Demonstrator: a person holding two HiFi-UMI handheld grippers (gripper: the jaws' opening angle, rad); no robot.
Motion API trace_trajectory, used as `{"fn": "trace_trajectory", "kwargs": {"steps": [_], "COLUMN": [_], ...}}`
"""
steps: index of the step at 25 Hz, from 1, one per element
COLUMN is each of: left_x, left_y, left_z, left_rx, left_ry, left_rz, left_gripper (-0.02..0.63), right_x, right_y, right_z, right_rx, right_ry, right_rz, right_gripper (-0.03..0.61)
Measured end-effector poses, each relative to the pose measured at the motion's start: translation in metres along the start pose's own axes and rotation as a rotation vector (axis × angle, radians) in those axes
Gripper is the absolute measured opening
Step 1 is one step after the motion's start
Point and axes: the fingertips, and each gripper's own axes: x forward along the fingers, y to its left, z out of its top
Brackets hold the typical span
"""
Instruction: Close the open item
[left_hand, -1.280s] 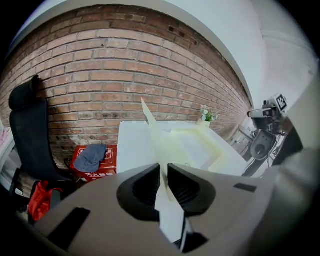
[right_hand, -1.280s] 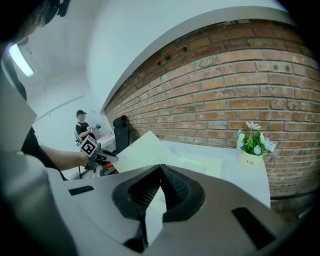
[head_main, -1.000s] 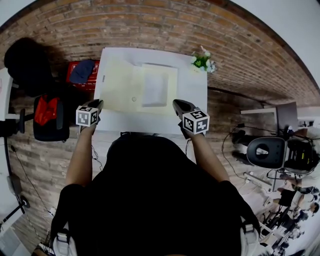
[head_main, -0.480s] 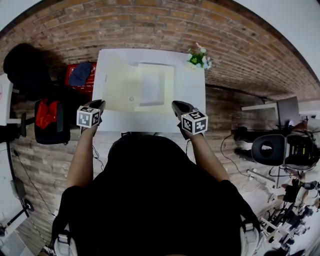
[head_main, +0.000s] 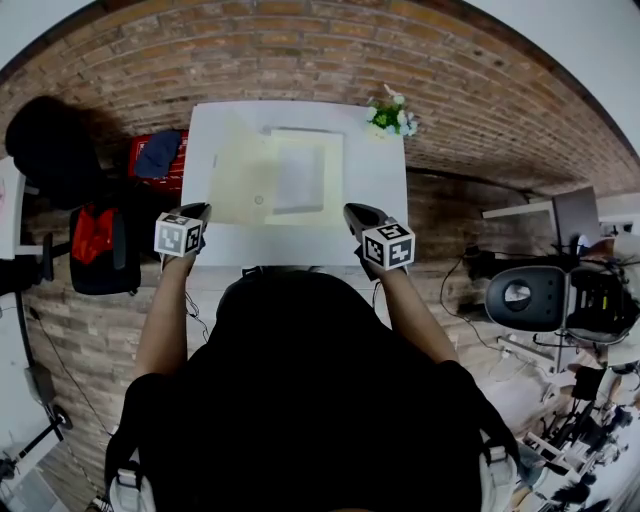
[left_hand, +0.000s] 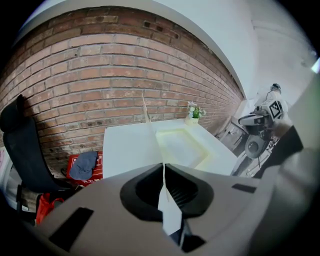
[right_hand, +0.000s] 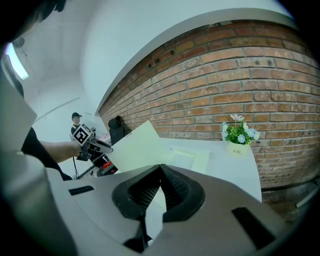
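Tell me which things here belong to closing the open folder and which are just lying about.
Job: pale yellow folder, open on the white table, one cover raised.
Lying about: flower pot on the table's far corner; red box and blue cloth on the floor; black chair; red-and-black bag.

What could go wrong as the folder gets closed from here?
1. The left gripper, whose jaws have just been closing, pinches the raised cover only at its near edge; being thin, it could slip out or crease.
2. The sheet inside could shift and get caught crooked as the cover swings over.
3. The right gripper, shut and empty, steadies nothing, so the folder may slide.
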Motion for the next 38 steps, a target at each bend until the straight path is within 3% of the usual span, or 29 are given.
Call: {"fn": "trace_trajectory", "kwargs": {"steps": [12,38], "left_x": [0.011,0.048], "left_y": [-0.041,-0.123], "left_z": [0.017,0.04], "left_rx": [0.067,0.035], "left_ry": [0.023,0.046], "left_rz": [-0.058,-0.297], "left_gripper": [0.015,0.017], "right_x": [-0.003,-0.018], "right_y": [-0.012,-0.035], "right_z": [-0.016,-0.033], "right_rx": [0.023,0.073], "right_ry": [0.014,0.019], "right_rz": [-0.016,-0.064], "right_gripper": [0.023,0.023]}}
